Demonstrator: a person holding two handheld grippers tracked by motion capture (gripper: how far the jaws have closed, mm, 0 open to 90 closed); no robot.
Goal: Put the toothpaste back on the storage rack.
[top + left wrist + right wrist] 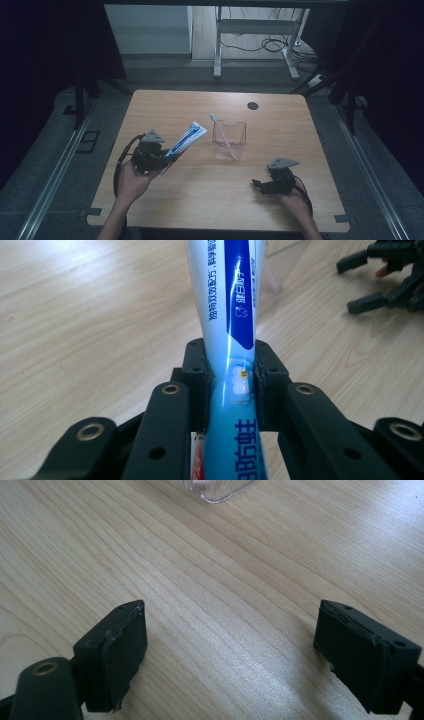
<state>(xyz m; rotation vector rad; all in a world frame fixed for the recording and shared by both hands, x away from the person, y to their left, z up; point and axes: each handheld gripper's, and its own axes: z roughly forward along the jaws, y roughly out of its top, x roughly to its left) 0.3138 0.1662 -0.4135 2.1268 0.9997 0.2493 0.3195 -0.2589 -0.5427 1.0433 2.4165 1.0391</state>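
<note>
We see the left claw (167, 156) raised above the left side of the wooden worktop (200, 200), clamped on a blue-and-white toothpaste tube (186, 139); in the left gripper view the tube (231, 315) is pinched between the two black jaws and runs forward away from them; from above it slants up and to the right, toward a clear plastic cup (229, 140) near the worktop's middle; a pink toothbrush (221, 131) leans inside that cup; the right claw (259, 184) rests low at the right side, well apart from the cup, its jaws spread wide over bare wood with nothing between them.
</note>
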